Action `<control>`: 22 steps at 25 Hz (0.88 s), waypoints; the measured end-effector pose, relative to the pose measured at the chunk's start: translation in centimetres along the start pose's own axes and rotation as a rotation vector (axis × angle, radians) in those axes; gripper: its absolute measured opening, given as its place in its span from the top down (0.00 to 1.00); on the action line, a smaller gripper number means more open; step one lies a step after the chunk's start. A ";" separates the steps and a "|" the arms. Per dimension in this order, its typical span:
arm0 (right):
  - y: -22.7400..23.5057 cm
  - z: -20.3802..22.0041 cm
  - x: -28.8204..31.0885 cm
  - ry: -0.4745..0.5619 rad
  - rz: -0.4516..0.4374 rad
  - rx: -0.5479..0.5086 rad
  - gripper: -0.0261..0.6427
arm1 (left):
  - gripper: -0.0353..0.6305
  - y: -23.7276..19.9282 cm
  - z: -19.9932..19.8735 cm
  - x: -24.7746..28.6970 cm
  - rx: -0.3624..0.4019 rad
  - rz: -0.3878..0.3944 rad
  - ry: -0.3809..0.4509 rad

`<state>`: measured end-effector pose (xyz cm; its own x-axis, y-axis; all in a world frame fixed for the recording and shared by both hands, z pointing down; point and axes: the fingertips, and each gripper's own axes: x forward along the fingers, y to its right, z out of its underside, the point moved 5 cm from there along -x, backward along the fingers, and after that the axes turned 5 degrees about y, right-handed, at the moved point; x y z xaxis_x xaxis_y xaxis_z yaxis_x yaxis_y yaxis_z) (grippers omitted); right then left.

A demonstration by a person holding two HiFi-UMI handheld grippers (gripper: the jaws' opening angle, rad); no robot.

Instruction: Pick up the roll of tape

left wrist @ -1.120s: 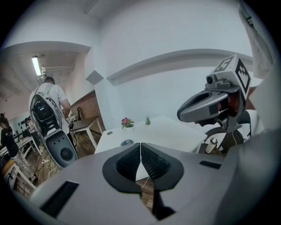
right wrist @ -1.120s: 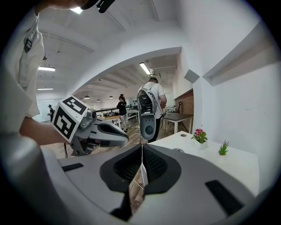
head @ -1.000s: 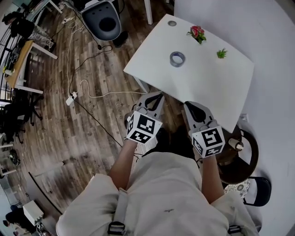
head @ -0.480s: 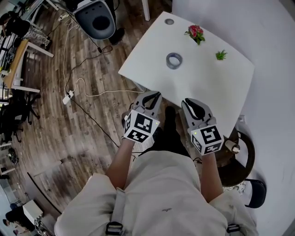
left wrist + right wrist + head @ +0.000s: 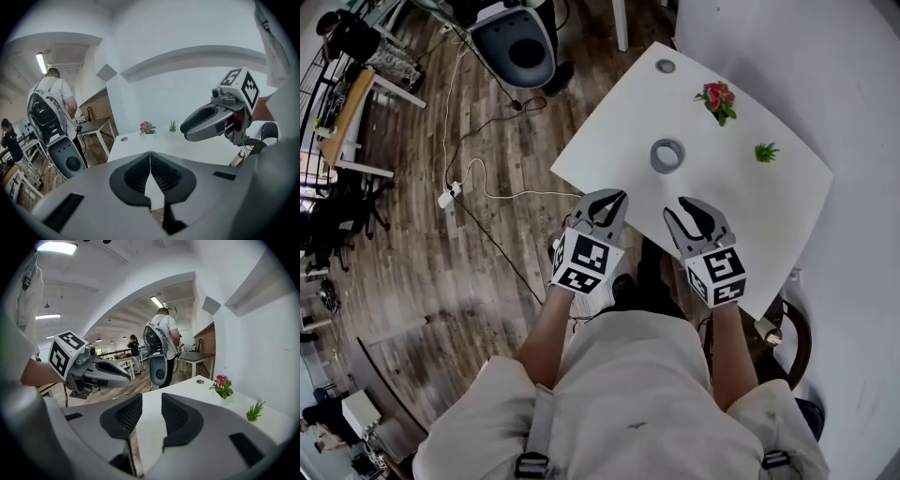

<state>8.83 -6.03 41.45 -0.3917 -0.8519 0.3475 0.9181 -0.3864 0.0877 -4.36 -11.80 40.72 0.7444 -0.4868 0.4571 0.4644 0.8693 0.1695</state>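
The grey roll of tape lies flat on the white table, towards its near left part. Both grippers hover at the table's near edge, short of the roll. My left gripper is shut with nothing held; in its own view the left gripper shows its pads meeting. My right gripper is opening, and the right gripper has only bare tabletop showing through its gap. The roll is hidden in both gripper views.
A pink potted flower, a small green plant and a round grey disc stand at the table's far side. A white wall borders the table's right. Cables and a grey machine are on the wooden floor at left; a chair sits lower right.
Both grippers have moved forward to the table's near edge, closer to the roll. The right gripper's jaws, shut before, now stand apart.
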 end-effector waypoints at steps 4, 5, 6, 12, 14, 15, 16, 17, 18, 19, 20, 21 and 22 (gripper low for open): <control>2.1 0.0 2.5 -0.026 -0.032 -0.016 0.74 | 0.92 -1.2 -0.3 1.7 -0.015 -0.010 -0.023; 2.5 0.0 3.0 -0.033 -0.039 -0.020 0.73 | 0.92 -1.5 -0.4 2.0 -0.025 -0.010 -0.023; 3.0 0.1 3.5 -0.038 -0.046 -0.022 0.73 | 0.92 -1.7 -0.5 2.4 -0.037 -0.012 -0.024; 5.6 0.7 6.2 -0.081 -0.081 -0.042 0.70 | 0.92 -3.1 -1.1 4.3 -0.051 -0.039 -0.040; 6.2 0.9 7.0 -0.093 -0.090 -0.054 0.69 | 0.92 -3.4 -1.1 4.7 -0.055 -0.042 -0.047; 6.5 1.1 7.4 -0.099 -0.097 -0.059 0.68 | 0.92 -3.4 -1.1 4.9 -0.058 -0.044 -0.052; 6.7 1.3 7.8 -0.107 -0.104 -0.063 0.68 | 0.92 -3.5 -1.0 5.1 -0.062 -0.047 -0.057; 6.9 1.6 8.2 -0.115 -0.112 -0.068 0.68 | 0.92 -3.5 -1.0 5.3 -0.066 -0.049 -0.062; 7.2 1.9 8.6 -0.123 -0.118 -0.074 0.67 | 0.92 -3.6 -1.0 5.5 -0.071 -0.051 -0.065; 7.4 2.3 8.9 -0.132 -0.125 -0.079 0.67 | 0.92 -3.6 -1.0 5.6 -0.076 -0.053 -0.067; 7.6 2.5 9.3 -0.143 -0.134 -0.082 0.66 | 0.92 -3.7 -1.0 5.8 -0.082 -0.054 -0.071; 7.7 2.7 9.7 -0.154 -0.145 -0.085 0.66 | 0.92 -3.8 -1.0 5.9 -0.087 -0.055 -0.073; 7.8 3.0 10.1 -0.167 -0.156 -0.092 0.66 | 0.92 -3.9 -1.1 6.2 -0.092 -0.057 -0.072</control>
<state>12.25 -16.60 48.45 -0.5064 -0.7121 0.4864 0.8349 -0.5460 0.0699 -1.04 -18.28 41.89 0.6806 -0.5252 0.5108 0.5495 0.8271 0.1182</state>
